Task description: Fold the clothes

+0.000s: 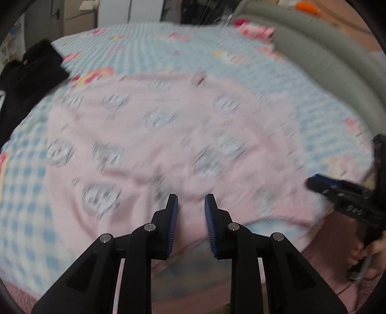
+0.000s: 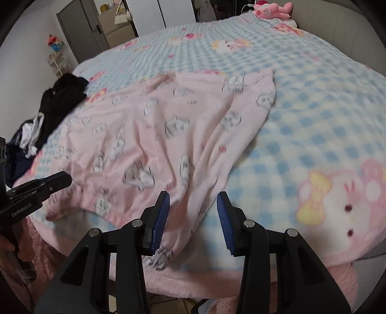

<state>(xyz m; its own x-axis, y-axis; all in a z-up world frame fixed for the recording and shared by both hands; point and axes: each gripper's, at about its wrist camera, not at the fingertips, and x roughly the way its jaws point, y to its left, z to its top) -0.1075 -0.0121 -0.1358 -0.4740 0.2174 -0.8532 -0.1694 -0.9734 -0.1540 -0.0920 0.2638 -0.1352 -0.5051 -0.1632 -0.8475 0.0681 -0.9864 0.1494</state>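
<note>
Although the pink printed garment (image 2: 168, 135) lies spread on the blue-checked bed blanket (image 2: 313, 108), no fold shows in it, so by my reading the folding has barely begun. Both the left claw (image 1: 191, 210) and the right claw (image 2: 193, 207) hover at its near hem, jaws parted, gripping nothing. Dark clothes (image 2: 60, 101) wait piled nearby. "GenRobot.AI" is printed on the left claw's body.

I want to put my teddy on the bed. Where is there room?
Bare blanket lies right of the pink garment, up to the pink plush toy. The left edge is crowded with dark clothes.
</note>
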